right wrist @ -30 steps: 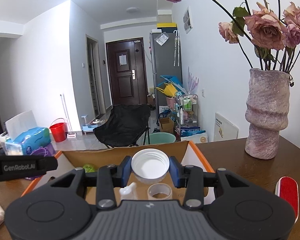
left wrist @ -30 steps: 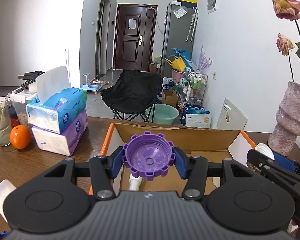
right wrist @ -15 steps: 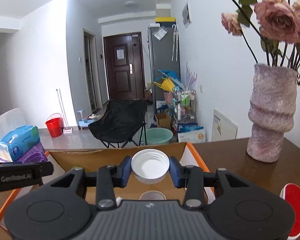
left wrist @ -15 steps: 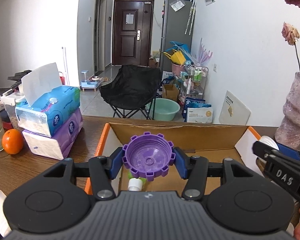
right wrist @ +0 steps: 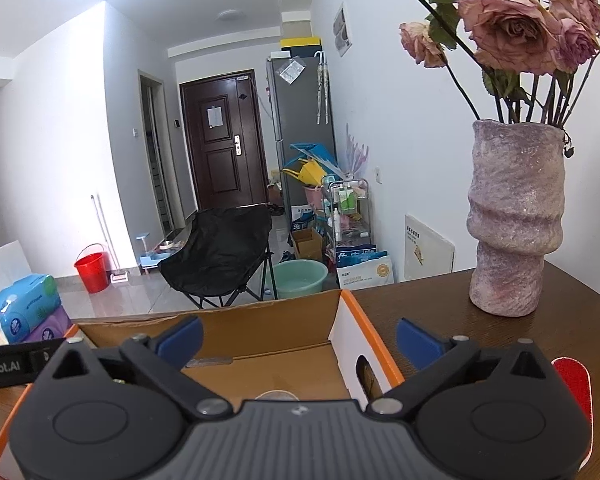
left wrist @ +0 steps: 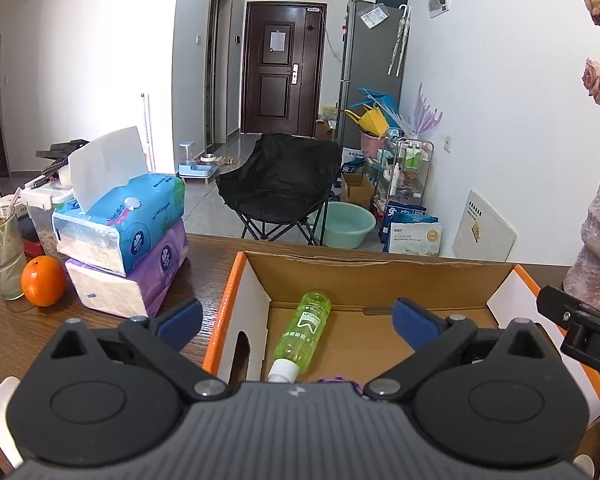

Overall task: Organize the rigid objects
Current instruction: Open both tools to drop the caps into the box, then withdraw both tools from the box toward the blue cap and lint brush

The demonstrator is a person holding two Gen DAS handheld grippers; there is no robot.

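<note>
**Both grippers opening over the box**

On the table (left wrist: 204, 252), far left: glass (left wrist: 0, 256), orange (left wrist: 43, 282), stacked tissue packs (left wrist: 128, 236). Left gripper (left wrist: 296, 322) opening wide, nothing between the jaws. In the cardboard box (left wrist: 380, 276), green bottle (left wrist: 306, 330) lying flat; purple cap edge (left wrist: 332, 380) near, mostly hidden. Right gripper (right wrist: 298, 340) opening, empty, above the box. Vase (right wrist: 512, 220) far right.

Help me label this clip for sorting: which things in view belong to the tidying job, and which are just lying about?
Part of the job:
- cardboard box
- green bottle lying in it
- purple cap, barely visible in the box
- left gripper, right gripper, jaws opening, nothing between them

Just lying about:
- tissue packs
- orange
- vase
- drink glass
</note>
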